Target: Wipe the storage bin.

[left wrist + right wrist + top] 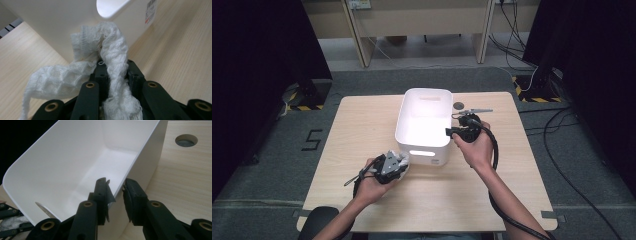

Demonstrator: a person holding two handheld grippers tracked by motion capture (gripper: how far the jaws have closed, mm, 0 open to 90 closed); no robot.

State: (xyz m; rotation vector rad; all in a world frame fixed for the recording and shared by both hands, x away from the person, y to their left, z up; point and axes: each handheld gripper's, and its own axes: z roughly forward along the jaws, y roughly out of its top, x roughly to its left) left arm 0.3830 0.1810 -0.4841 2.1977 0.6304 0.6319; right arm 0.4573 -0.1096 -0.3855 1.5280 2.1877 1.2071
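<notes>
White waffle cloth (110,62) is clamped in the left gripper (393,165), just outside the bin's (404,117) near wall, so the opening lies up and ahead. Right gripper (458,132) fingers (103,195) straddle the bin's right rim on the bench (362,130); whether they pinch it is unclear.

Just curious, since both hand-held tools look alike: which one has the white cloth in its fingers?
The left gripper, near the white bin's front corner, is shut on the crinkly white cloth. The right gripper straddles the bin's right wall instead, with no cloth.
</notes>
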